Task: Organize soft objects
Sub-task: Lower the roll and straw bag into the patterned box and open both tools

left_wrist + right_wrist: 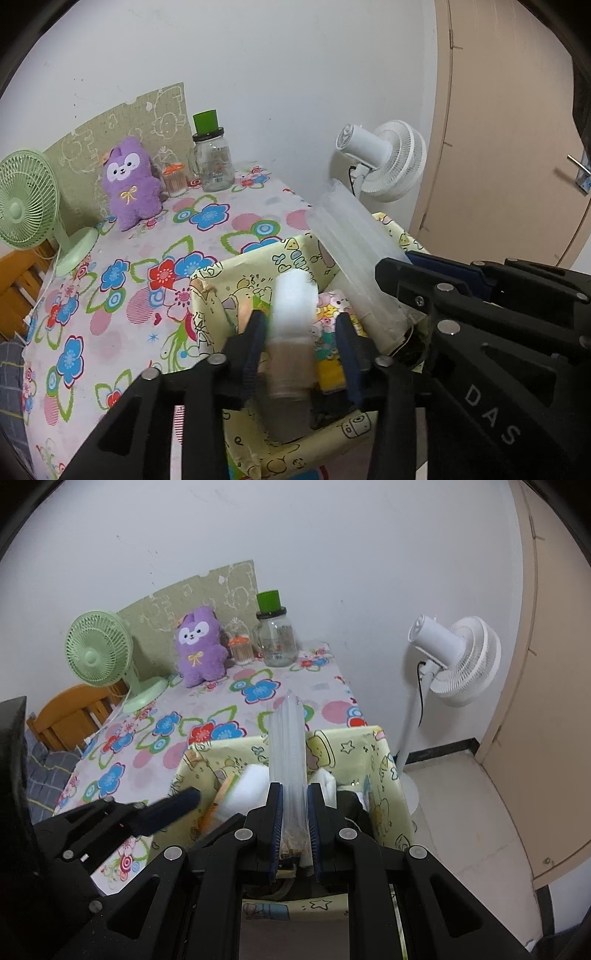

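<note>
Two grippers over one box [236,266], each with a soft thing between its fingers.

The left gripper [301,350] stands part open; a blurred white roll [293,306] sits between its pads, apparently let go to drop into the box just below. The right gripper [294,827] is clamped on a clear packet [288,738], which juts forward over the box, probably next in. The plush [129,181] waits well beyond both.

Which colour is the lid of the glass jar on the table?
Green; the lid on the glass jar shows best in the right wrist view.
</note>
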